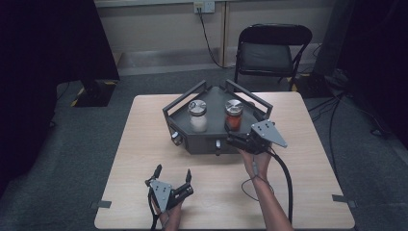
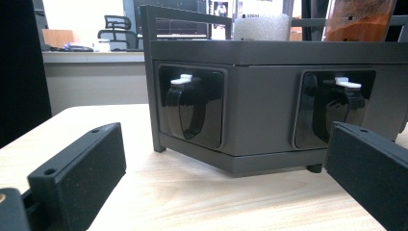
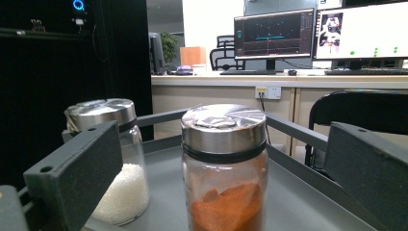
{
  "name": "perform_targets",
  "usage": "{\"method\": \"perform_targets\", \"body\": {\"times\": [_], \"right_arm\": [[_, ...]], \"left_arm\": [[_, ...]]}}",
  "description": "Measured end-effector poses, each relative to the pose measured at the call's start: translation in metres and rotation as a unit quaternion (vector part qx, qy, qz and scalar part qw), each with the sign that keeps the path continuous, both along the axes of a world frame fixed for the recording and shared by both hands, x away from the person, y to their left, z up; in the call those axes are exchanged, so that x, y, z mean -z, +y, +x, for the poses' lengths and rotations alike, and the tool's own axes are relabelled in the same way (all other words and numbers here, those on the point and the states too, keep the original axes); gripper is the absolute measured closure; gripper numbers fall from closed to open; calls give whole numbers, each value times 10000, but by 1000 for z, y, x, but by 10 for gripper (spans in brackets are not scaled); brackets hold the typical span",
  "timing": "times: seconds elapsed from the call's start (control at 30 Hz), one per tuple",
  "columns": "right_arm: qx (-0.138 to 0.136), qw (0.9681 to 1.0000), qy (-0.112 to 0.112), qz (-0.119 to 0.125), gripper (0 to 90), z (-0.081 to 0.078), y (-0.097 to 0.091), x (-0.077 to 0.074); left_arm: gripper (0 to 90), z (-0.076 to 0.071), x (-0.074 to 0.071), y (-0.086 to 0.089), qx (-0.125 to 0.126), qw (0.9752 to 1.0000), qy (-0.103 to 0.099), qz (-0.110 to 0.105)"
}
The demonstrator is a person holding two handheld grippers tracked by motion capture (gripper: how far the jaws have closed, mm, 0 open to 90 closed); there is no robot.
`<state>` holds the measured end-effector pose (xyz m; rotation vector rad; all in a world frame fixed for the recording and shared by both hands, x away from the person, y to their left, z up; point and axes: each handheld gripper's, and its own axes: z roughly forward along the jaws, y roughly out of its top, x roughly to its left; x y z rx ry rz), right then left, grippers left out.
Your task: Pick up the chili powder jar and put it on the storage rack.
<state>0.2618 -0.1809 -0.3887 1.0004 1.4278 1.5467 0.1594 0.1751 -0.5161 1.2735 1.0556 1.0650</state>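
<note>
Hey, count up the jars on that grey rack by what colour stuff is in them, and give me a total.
Jar with white contents: 1
Jar with orange contents: 1
Total on the grey rack: 2 jars

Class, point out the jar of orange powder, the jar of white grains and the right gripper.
jar of orange powder [image 3: 224,192], right gripper view, on its glass body.
jar of white grains [image 1: 197,120], high view, on its glass body.
right gripper [image 1: 235,140], high view, between its fingertips.
</note>
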Motion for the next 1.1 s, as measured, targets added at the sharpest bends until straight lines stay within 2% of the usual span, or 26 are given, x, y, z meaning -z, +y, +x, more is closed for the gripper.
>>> {"method": "perform_targets", "body": {"times": [0.27,0.43,1.1], "right_arm": [[41,10000,14,2,0,-16,-5,3],[75,9999,-2,-103,0,-27,-8,6],[322,9991,-255,-82,0,-68,-26,34]], "left_arm": [[3,0,0,0,0,10000,1,5],[3,0,0,0,-1,10000,2,5],[4,0,0,0,-14,10000,2,6]]}}
